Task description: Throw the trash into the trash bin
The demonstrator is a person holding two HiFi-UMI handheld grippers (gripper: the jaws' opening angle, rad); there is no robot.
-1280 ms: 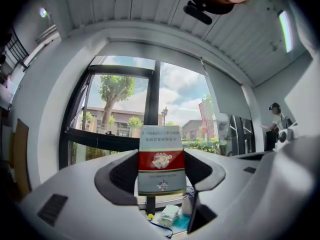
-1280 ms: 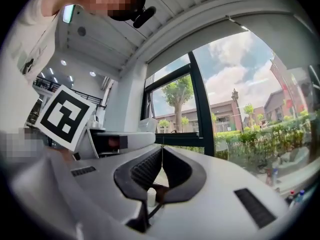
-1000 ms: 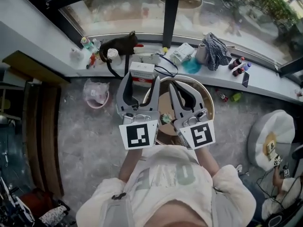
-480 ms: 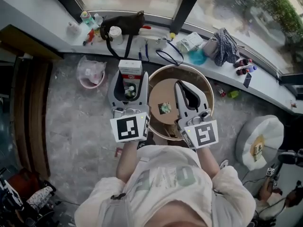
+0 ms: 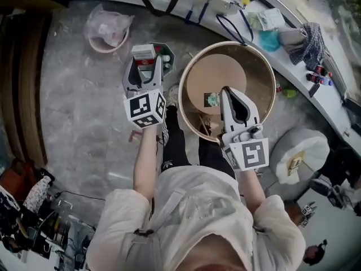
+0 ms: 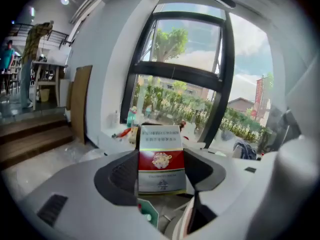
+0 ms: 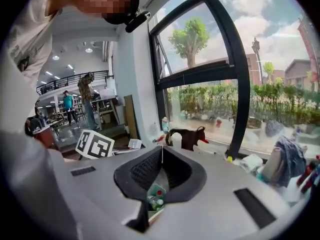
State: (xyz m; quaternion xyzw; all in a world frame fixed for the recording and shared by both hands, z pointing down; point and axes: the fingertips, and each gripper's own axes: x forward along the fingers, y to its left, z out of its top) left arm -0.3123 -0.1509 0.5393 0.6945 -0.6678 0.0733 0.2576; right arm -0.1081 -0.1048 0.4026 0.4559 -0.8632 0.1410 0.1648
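Head view: left gripper (image 5: 145, 66) status? (K)

Clamped on a red-and-white carton (image 6: 160, 159), jaws wide, pads on both its sides. Left gripper view confirms. (M)

Where's that relative to the trash bin (image 5: 170, 51)? (K)

Bin's on the floor, just right of the carton in frame. Carton overlaps its left rim. Can't tell if it's actually over the opening. (M)

Right gripper (image 5: 227, 92)? (K)

Tips together, nothing gripped. It sits over the round wooden table (image 5: 192, 66), small green item (image 5: 212, 99) just beside its tip. (M)
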